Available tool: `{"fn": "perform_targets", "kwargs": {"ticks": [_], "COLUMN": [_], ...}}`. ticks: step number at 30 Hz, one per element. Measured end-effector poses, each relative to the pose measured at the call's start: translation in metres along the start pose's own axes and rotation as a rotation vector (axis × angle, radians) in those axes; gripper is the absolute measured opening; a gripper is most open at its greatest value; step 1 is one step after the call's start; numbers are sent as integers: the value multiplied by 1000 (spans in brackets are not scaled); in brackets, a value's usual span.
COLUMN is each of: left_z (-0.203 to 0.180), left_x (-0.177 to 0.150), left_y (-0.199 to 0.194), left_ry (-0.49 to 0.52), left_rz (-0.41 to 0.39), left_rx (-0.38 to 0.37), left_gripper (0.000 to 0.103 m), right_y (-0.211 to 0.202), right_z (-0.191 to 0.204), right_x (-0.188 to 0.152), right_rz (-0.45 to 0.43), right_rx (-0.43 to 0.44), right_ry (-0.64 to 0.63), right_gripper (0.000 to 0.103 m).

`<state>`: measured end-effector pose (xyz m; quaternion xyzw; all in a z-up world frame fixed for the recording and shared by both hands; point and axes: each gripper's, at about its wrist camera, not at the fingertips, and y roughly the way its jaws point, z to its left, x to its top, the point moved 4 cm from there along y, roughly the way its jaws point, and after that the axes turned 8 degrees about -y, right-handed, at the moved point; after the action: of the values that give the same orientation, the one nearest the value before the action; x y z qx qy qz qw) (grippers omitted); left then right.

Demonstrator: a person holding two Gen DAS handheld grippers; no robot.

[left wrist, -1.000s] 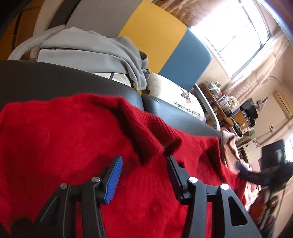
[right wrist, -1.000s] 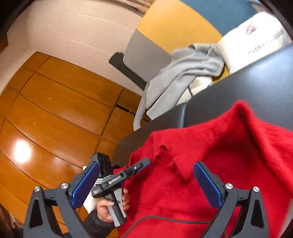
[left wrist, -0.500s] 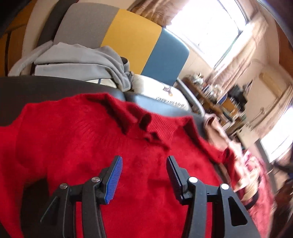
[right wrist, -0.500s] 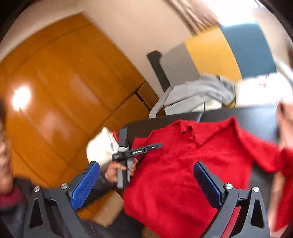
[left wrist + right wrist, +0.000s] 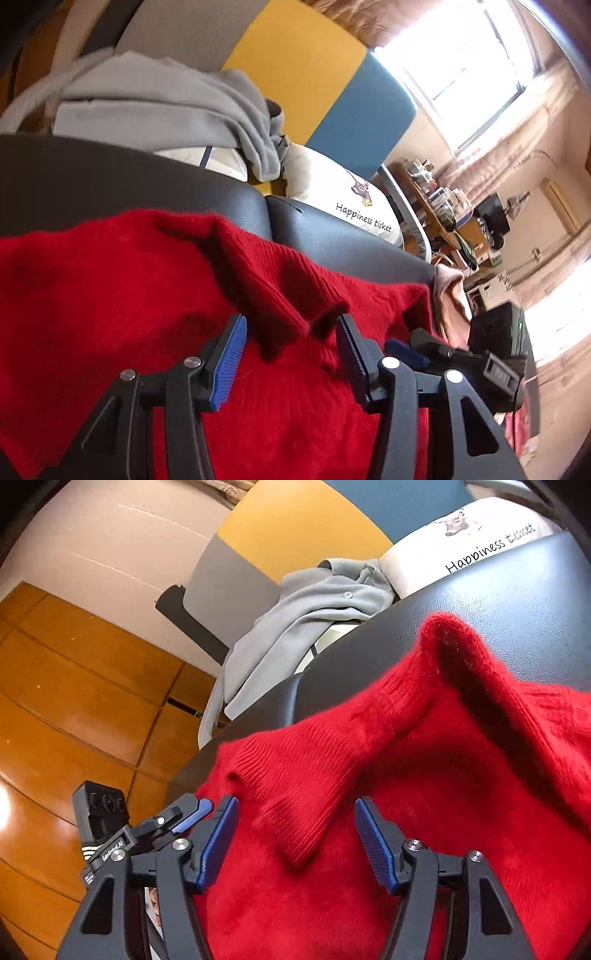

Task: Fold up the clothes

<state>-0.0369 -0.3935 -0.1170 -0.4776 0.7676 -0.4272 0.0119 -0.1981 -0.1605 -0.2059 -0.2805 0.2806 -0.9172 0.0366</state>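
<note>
Left gripper [image 5: 288,354] parted over red sweater [image 5: 129,295], ribbed collar between pads, no contact evident. Sweater spread on black cushion [image 5: 110,184], grey garment [image 5: 166,107] behind. Right gripper [image 5: 295,842] closing, collar fold between jaws, pads not yet pressing.

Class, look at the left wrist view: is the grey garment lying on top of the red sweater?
No. The grey garment lies behind the black seat, apart from the red sweater.

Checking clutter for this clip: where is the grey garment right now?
In both wrist views the grey garment lies heaped behind the dark cushion, beside the printed pillow, beyond the red sweater.
</note>
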Motion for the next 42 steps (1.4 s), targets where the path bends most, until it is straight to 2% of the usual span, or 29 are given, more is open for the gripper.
{"fn": "perform_targets", "kwargs": {"ticks": [3, 4, 5, 6, 7, 8, 10, 15, 18, 22, 25, 27, 29, 30, 32, 35, 40, 42], "left_z": [0, 0, 0, -1, -1, -2, -2, 2, 1, -1, 7, 18, 27, 31, 35, 32, 33, 36], "left_x": [6, 8, 9, 11, 13, 14, 20, 40, 54, 72, 84, 88, 89, 87, 80, 72, 65, 58], "left_y": [15, 20, 23, 25, 25, 25, 25, 19, 16, 21, 25, 23, 20, 16, 11, 15, 32, 31], "left_ry": [-12, -16, -16, -12, -1, 13, 17, -37, -59, -70, -105, -125, -138, -133, -93, 0, 89, 152], "left_rz": [22, 30, 35, 36, 29, 17, 5, -38, -65, -94, -112, -124, -137, -144, -143, -126, -105, -133], "left_rx": [-15, -20, -23, -25, -22, -17, -21, -75, -118, -124, -81, -45, -16, -11, -3, 79, 239, 305], "left_gripper": [52, 50, 50, 44, 38, 36, 22, 19, 19, 16, 22, 24, 24, 24, 24, 24, 26, 26], "right_y": [10, 13, 18, 21, 23, 22, 19, 10, 11, 25, 38, 42, 42, 38, 31, 21, 29, 37], "right_z": [-4, -5, -5, -4, -4, -2, 4, 14, 8, -10, -29, -36, -41, -40, -37, -26, -10, -9], "right_x": [6, 7, 8, 9, 11, 12, 18, 45, 62, 83, 96, 103, 109, 111, 113, 105, 73, 62], "right_rz": [0, 0, 0, 2, 1, -6, -35, -105, -126, -129, -119, -118, -128, -139, -153, -143, -41, -2], "right_rx": [2, 1, -6, -21, -33, -31, -24, -1, 14, 22, 50, 70, 73, 85, 94, 76, -64, -159], "right_ry": [-24, -31, -41, -58, -73, -86, -115, -141, -101, -16, 81, 117, 131, 126, 106, 32, -147, -226], "right_gripper": [65, 57, 39, 31, 17, 11, 11, 11, 11, 11, 16, 31, 52, 55, 57, 57, 57, 58]}}
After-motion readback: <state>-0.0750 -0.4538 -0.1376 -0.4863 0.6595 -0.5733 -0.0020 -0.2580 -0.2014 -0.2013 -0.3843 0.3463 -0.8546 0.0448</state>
